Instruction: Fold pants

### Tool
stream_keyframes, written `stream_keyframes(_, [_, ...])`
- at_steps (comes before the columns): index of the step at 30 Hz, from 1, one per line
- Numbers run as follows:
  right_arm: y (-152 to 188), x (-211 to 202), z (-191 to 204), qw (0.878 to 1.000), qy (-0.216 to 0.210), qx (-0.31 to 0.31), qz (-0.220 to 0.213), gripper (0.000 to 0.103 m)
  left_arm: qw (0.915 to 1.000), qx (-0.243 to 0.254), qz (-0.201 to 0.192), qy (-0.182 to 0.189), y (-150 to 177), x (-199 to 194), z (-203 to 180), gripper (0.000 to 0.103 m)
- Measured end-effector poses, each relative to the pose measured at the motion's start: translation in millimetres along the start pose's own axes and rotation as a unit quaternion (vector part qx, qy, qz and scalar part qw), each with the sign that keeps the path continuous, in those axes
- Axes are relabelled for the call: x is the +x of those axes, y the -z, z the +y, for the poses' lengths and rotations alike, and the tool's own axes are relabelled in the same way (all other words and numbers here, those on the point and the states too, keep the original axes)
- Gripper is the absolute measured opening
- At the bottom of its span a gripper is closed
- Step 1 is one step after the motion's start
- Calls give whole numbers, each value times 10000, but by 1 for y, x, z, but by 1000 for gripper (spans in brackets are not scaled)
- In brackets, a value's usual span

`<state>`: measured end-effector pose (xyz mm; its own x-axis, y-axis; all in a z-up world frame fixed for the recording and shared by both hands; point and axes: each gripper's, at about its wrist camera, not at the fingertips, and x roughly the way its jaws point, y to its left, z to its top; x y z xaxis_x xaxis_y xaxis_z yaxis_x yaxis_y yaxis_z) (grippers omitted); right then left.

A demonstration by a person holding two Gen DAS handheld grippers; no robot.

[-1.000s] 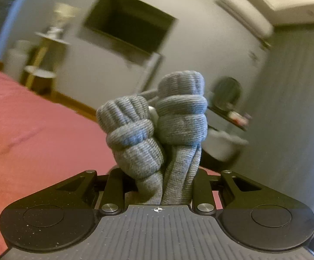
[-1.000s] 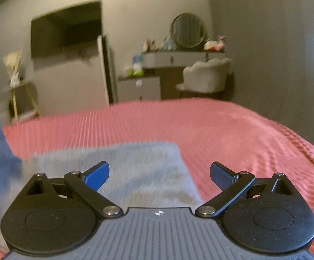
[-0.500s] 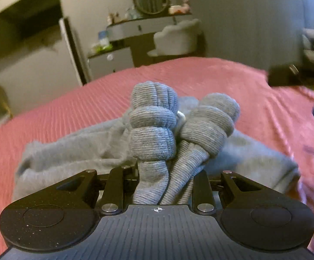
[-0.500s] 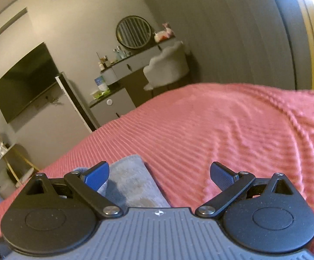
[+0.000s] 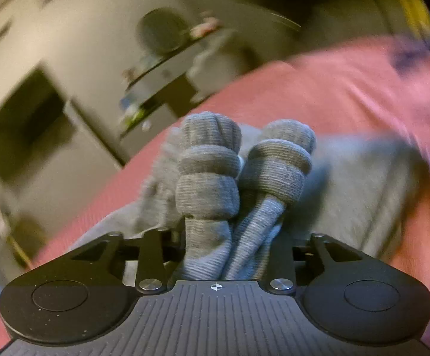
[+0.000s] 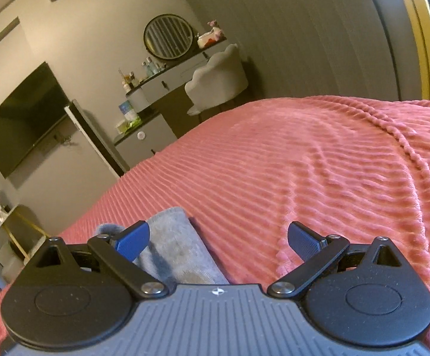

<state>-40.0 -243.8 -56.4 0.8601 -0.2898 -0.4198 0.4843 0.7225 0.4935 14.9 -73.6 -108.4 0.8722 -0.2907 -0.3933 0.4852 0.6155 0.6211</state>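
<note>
Left gripper (image 5: 232, 237), fingers pinching the bunched grey pants (image 5: 209, 184) above the pink bed (image 5: 348, 95); right gripper (image 6: 218, 237), fingers spread, holding nothing.

Dim warm light; left view motion-blurred, right sharp, fisheye-bent edges.

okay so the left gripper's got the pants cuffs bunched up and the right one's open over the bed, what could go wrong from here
1. The left gripper pinches both ribbed cuffs in a thick bunch; one could slip free and leave the fold uneven.
2. The right gripper is open and holds nothing, so the gray pants on the pink bedspread may drag or wrinkle.
</note>
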Motion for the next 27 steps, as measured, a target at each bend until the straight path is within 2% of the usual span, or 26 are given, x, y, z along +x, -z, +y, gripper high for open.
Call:
stream_keyframes(2, [1,1,1,9999,25,-109,-5,99,9983,499,-197,-223,5,-9,-10,45])
stream_keyframes(3, [1,1,2,9999,10,-136,-13,99,9979,565,-186,-273,3,-12,-9,47])
stream_keyframes(5, [0,0,0,9999,-15,-126,-2,99,9988,385,-125,-285,-5,-24,1,60])
stream_keyframes(6, [1,-1,0,9999,-30,-108,3,99,9995,222,-161,-166,-8,-33,8,65])
stream_keyframes(7, [0,-1,0,10000,-23,-94,-9,99,9997,52,-244,17,-9,-45,17,76])
stream_keyframes(10, [-1,-5,-2,9999,-128,-82,-52,99,9971,-441,-578,221,-9,-78,48,81])
stream_keyframes(12, [-1,-7,-2,9996,-267,-47,-35,99,9905,-1176,-688,177,-2,-98,78,89])
stream_keyframes(13, [-1,-7,-2,9993,-373,-8,30,99,9818,-1760,-696,180,5,-106,98,95])
stream_keyframes(14, [0,-6,-1,9987,-488,39,119,99,9708,-2306,-648,149,14,-110,114,98])
stream_keyframes(15, [1,-5,-1,9978,-611,96,231,99,9526,-2990,-553,90,27,-110,134,98])
stream_keyframes(17, [4,-2,3,9940,-927,197,547,99,9007,-4339,-158,-114,58,-103,171,98])
stream_keyframes(19, [9,0,11,9889,-1240,178,796,99,8354,-5459,545,-322,93,-89,201,97])
stream_keyframes(20, [11,2,15,9864,-1344,133,932,99,8161,-5705,823,-417,105,-83,210,96])
stream_keyframes(22, [19,12,22,9827,-1266,39,1354,99,7957,-5893,1229,-673,123,-74,217,95])
stream_keyframes(24, [27,18,24,9813,-1123,76,1560,99,7711,-6182,1453,-468,134,-62,220,95])
stream_keyframes(25, [28,21,24,9801,-1140,173,1618,99,7621,-6290,1501,-319,137,-57,220,95])
stream_keyframes(26, [28,22,26,9787,-1184,263,1659,99,7570,-6339,1567,-221,137,-53,218,95])
stream_keyframes(27, [28,23,28,9759,-1277,367,1730,99,7567,-6332,1615,-186,138,-54,215,95])
